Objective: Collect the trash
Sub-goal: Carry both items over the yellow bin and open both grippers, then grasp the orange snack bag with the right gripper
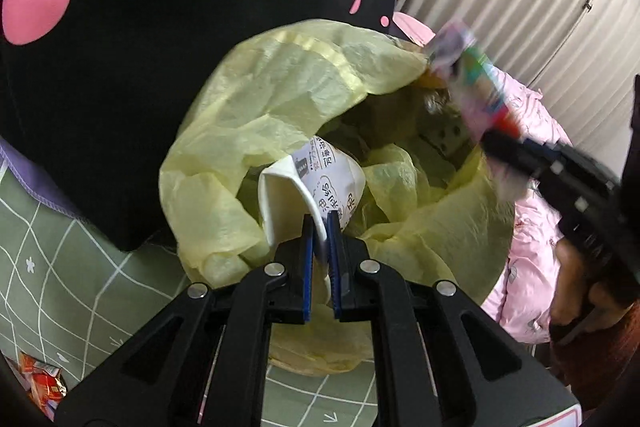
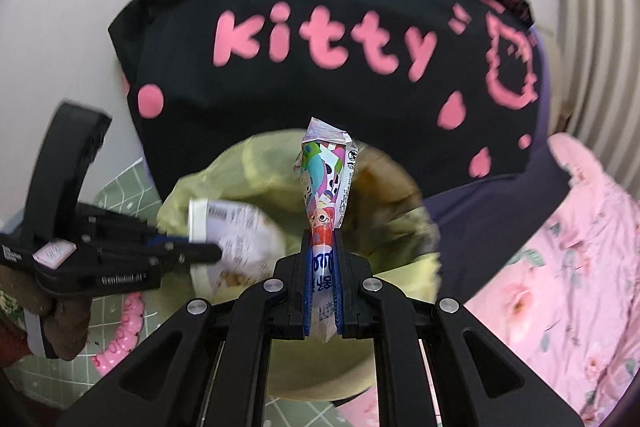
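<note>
left tool [image 1: 320, 227] pinching crushed cup [image 1: 316, 183], right tool [image 2: 322, 243] gripping wrapper [image 2: 326, 171] upright

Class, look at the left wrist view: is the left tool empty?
No: the left tool is shut on the rim of a white paper cup, held over the yellow bag.

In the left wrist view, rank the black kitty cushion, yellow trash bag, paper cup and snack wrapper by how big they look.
1. black kitty cushion
2. yellow trash bag
3. paper cup and snack wrapper: similar in size, the wrapper blurred, so unranked.
</note>
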A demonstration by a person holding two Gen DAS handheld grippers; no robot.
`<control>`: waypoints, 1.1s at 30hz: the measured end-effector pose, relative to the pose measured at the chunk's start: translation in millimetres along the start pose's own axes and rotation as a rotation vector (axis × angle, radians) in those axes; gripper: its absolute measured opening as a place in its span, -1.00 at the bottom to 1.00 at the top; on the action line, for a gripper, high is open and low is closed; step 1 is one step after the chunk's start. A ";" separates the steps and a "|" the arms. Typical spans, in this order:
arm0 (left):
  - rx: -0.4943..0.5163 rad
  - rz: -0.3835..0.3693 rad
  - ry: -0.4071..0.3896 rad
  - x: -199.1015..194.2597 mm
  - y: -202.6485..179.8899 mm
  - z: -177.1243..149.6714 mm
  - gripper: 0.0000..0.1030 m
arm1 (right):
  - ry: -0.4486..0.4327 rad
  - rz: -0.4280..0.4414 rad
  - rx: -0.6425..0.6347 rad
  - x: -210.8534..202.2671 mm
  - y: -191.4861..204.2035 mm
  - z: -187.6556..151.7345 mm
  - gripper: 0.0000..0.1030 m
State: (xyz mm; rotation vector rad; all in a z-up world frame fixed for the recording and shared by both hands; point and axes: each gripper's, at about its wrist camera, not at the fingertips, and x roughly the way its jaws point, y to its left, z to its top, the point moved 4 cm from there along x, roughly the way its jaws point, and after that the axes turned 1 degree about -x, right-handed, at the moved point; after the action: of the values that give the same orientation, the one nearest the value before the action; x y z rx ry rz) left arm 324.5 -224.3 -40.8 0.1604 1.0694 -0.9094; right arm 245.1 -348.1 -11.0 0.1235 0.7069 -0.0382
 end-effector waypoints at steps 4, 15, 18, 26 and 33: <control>-0.010 -0.006 -0.020 1.5 -1.9 8.6 -0.87 | 0.061 0.012 0.000 21.7 4.6 -5.5 -0.82; -0.113 -0.051 -0.044 -12.1 19.5 16.3 -0.73 | 0.122 0.021 -0.005 37.7 4.7 -9.9 -0.80; -0.112 -0.089 -0.045 -19.9 15.8 8.3 -0.47 | 0.101 0.027 0.007 31.3 4.5 -11.1 -0.26; -0.137 -0.058 -0.145 -52.4 10.7 -16.5 -0.34 | 0.044 -0.025 -0.031 10.0 15.9 -12.4 -0.12; -0.188 0.073 -0.322 -103.9 32.8 -52.0 -0.26 | -0.050 -0.061 -0.040 -3.5 28.8 -2.1 -0.07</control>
State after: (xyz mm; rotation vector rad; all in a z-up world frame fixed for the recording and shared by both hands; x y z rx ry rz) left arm 294.7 -117.7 7.2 -0.1005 0.8368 -0.7346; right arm 243.3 -319.3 -7.5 0.0627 0.6609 -0.0850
